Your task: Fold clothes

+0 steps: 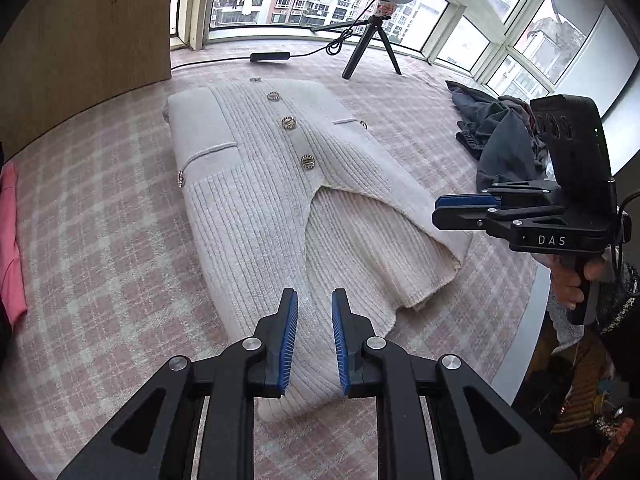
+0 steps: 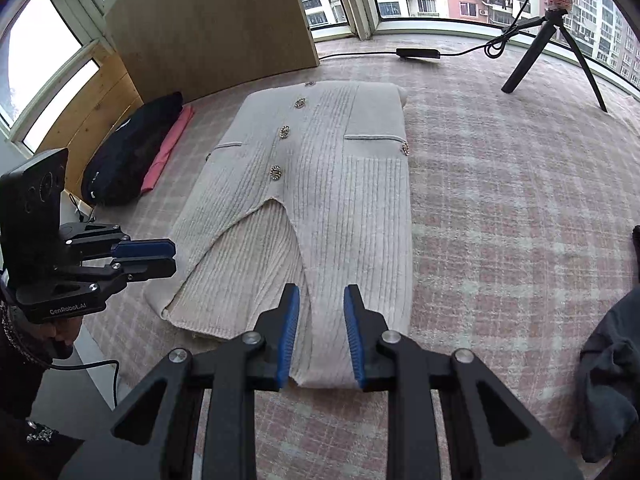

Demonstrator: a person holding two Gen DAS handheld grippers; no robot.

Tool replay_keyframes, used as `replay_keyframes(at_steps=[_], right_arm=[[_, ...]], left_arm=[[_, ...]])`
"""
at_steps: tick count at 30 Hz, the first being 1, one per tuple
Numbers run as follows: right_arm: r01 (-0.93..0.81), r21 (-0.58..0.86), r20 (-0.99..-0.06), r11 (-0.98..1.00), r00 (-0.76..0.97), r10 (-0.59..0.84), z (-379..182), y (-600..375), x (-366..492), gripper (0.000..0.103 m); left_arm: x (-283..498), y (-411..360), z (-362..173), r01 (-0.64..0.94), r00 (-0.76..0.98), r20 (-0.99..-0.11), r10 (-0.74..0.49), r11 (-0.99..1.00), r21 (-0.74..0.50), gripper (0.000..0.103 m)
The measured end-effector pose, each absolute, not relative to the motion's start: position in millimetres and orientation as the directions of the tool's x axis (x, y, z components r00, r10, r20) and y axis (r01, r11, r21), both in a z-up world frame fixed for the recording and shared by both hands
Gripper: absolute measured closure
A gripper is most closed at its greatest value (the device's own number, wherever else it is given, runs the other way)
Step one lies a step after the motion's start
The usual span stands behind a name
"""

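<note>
Presently: one cream ribbed-knit cardigan [image 2: 320,208], jewelled buttons, lying flat with sides turned in on the checked carpet [image 2: 500,208]; soft, limp, fairly thick, best taken at hem corners or folded edges. Left hand-held gripper [image 1: 314,336] and right hand-held gripper [image 2: 322,336] both parted, holding nothing. Legible: "DAS", "GenRobot.AI".

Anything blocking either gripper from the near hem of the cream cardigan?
Nothing visible. The left gripper and right gripper both hover with jaws open over the cardigan, only air between. The dark clothes pile and tripod sit well aside.
</note>
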State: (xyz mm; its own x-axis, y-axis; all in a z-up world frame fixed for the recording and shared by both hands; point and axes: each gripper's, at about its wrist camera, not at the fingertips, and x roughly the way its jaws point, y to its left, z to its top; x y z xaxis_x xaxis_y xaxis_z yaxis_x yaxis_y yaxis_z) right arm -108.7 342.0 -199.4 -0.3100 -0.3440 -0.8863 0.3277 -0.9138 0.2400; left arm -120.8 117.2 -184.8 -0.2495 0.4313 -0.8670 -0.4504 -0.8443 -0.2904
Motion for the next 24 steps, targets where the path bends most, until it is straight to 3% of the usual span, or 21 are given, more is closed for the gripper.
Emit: replay_keyframes(at_steps=[5, 7, 8, 9, 10, 18, 24], right_arm=[[0.224, 0.227, -0.909, -0.948, -0.3, -0.289, -192.6, 362.4, -98.6, 0.08], [0.18, 0.225, -0.915, -0.958, -0.299, -0.271, -187.8, 371.1, -94.0, 0.078], [0.176, 0.221, -0.913, -0.959, -0.308, -0.267, -181.7, 371.3, -90.6, 0.074], [0.175, 0.213, -0.91, -0.961, -0.323, -0.261, -174.2, 369.5, -86.9, 0.061], [0.174, 0.208, -0.904, -0.963, -0.341, -0.257, -167.4, 367.9, -83.4, 0.053], [0.239, 0.175, -0.844, -0.955, -0.463, -0.271, -141.7, 373.0, -106.8, 0.049], [0.272, 0.27, -0.865, -0.923, -0.353, -0.357, -189.6, 377.2, -181.9, 0.048]], left_arm=[[-109.8, 130.1, -185.4, -0.417, -0.233, -0.899, 0.371, -0.873, -0.252, 0.082], [-105.5, 129.4, -171.5, -0.37, -0.237, -0.908, 0.346, -0.896, -0.245, 0.066], [-102.0, 129.5, -162.5, -0.357, -0.254, -0.907, 0.336, -0.904, -0.235, 0.052], [-98.0, 130.6, -153.1, -0.354, -0.282, -0.903, 0.324, -0.91, -0.216, 0.046], [-93.2, 132.2, -144.0, -0.362, -0.319, -0.893, 0.317, -0.912, -0.195, 0.046], [-116.6, 113.4, -138.2, -0.253, -0.397, -0.869, 0.297, -0.945, -0.207, 0.04], [-170.0, 95.1, -177.9, -0.155, -0.348, -0.896, 0.277, -0.959, -0.237, 0.04]])
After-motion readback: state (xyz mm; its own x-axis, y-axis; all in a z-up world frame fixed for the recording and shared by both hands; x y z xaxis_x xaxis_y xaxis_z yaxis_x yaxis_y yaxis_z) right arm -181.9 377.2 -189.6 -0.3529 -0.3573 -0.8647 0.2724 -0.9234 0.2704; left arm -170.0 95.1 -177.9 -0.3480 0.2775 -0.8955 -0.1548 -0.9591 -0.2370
